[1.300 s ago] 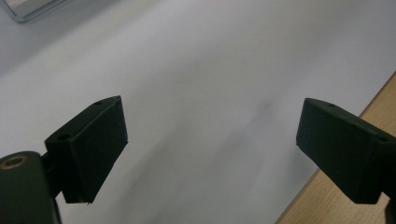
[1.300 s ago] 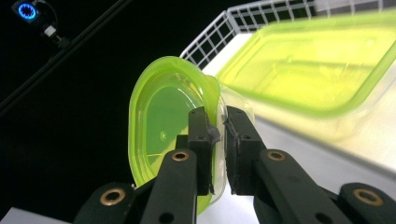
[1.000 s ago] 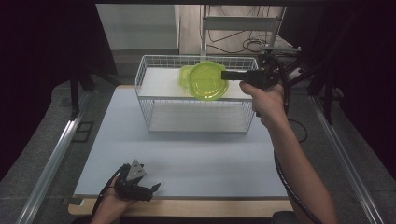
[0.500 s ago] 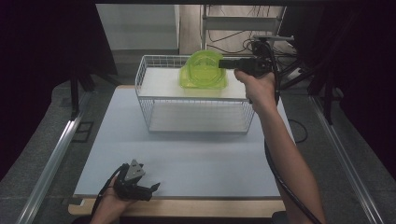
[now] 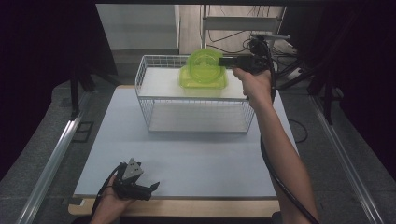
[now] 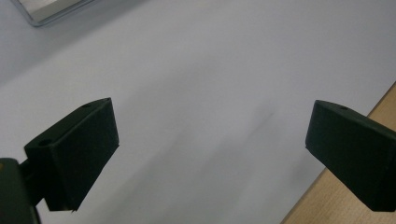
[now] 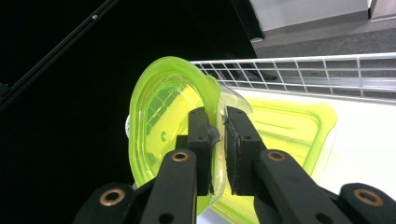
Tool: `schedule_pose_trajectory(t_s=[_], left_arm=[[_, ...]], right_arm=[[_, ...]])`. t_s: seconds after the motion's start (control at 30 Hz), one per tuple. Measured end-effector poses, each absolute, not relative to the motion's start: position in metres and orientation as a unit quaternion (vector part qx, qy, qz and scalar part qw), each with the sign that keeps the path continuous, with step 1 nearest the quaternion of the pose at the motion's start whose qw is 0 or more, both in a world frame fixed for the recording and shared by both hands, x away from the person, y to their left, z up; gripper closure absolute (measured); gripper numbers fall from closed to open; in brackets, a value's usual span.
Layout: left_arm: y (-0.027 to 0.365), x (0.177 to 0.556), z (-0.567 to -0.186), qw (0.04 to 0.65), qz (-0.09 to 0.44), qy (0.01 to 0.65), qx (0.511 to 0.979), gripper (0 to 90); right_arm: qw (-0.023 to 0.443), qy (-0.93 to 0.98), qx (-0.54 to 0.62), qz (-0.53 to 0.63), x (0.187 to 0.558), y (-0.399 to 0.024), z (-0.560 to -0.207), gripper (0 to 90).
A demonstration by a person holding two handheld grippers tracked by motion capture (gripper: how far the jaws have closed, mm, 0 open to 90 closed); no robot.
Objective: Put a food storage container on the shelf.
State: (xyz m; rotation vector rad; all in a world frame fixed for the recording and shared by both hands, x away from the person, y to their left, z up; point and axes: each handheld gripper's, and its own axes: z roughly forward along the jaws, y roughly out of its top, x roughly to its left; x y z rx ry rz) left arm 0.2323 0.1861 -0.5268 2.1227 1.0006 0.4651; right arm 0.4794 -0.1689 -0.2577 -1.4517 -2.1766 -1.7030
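Nearest to you, your left hand-held gripper (image 5: pixel 150 188) is resting at the front edge of the pale grey counter (image 5: pixel 201 158), just beside the light wooden strip (image 5: pixel 210 207) that borders it. Its jaws are standing wide apart, having just been opening a little further, and nothing is lying between them; in the left gripper view (image 6: pixel 210 154) they are framing bare counter surface.

Farther out, your right forearm (image 5: pixel 280 154) is reaching across the counter to the white wire basket with a flat white top shelf (image 5: pixel 154 88). Your right hand-held gripper (image 5: pixel 223 61) is pointing level toward the left, its jaws almost fully closed and pinching the rim of a translucent lime-green round plastic lid (image 5: pixel 205 65). In the right gripper view (image 7: pixel 217 135) the pads are pressing the rim from both sides, and you are holding the lid (image 7: pixel 163 121) tilted up on edge.

Directly below and behind the lid, a translucent lime-green rectangular plastic container (image 5: pixel 203 83) is sitting on the basket's top shelf; whether the lid's lower edge is touching it, I cannot tell.
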Motion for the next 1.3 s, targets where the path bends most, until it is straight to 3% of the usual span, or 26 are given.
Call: schedule_pose_trajectory(t_s=[0.5, 1.3], left_arm=[[0.185, 0.232, -0.528, 0.356, 0.182, 0.386, 0.831, 2.5], [0.183, 0.233, -0.531, 0.339, 0.182, 0.378, 0.842, 2.5]], right_arm=[[0.013, -0.696, -0.472, -0.541, 0.484, -0.165, -0.258, 80.3], [-0.047, -0.711, -0.483, -0.508, 0.490, -0.157, -0.254, 72.8]])
